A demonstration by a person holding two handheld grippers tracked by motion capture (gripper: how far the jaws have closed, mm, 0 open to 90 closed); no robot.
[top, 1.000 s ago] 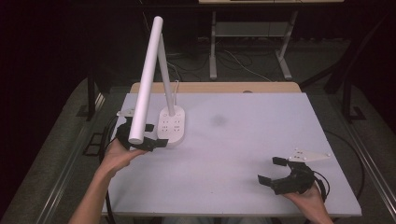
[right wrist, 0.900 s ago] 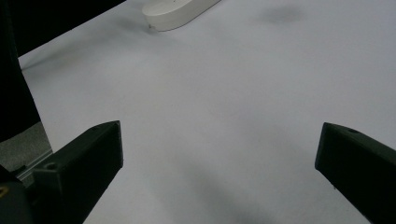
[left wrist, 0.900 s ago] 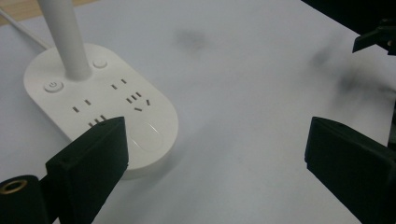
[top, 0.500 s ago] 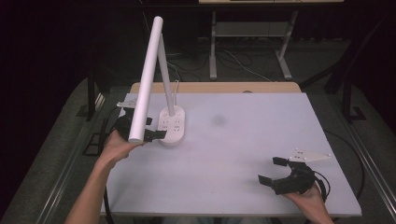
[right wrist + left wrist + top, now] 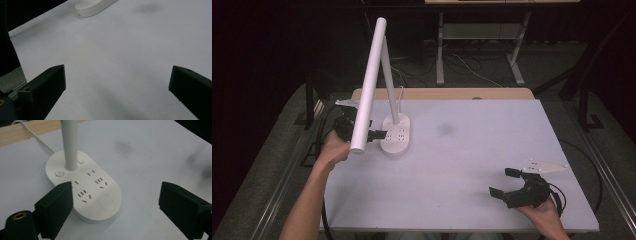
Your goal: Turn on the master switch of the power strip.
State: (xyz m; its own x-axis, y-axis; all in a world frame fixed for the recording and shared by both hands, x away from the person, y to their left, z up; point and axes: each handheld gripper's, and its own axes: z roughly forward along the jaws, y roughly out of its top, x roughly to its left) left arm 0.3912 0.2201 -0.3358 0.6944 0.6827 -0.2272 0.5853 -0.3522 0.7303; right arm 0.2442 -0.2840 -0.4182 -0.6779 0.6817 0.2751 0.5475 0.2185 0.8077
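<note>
My left gripper (image 5: 374, 134) is at the approach step: its jaws stand wide apart, hold nothing, and sit just beside the lamp base (image 5: 396, 134) at the table's (image 5: 472, 150) 10 o'clock region. In the left gripper view the base (image 5: 85, 187) lies ahead at 12 o'clock, with my left jaw overlapping its near edge and my right jaw well clear over bare table. The base carries socket slots, a power button (image 5: 59, 173) at 11 o'clock beside the stem (image 5: 70, 145), and a second button (image 5: 81, 161) on the stem's other side. Judgement: the next move calls for advancing toward 11 o'clock and bringing one jaw tip down on the power button, or else closing across the base to shift it; I cannot tell which is intended. The lamp head (image 5: 368, 85) slants over my left hand and may obstruct a lift. The cord (image 5: 32, 135) runs off at 10 o'clock toward the wooden edge. My right gripper (image 5: 508, 186) rests at 5 o'clock, jaws fully open and empty, well apart from the base.
</note>
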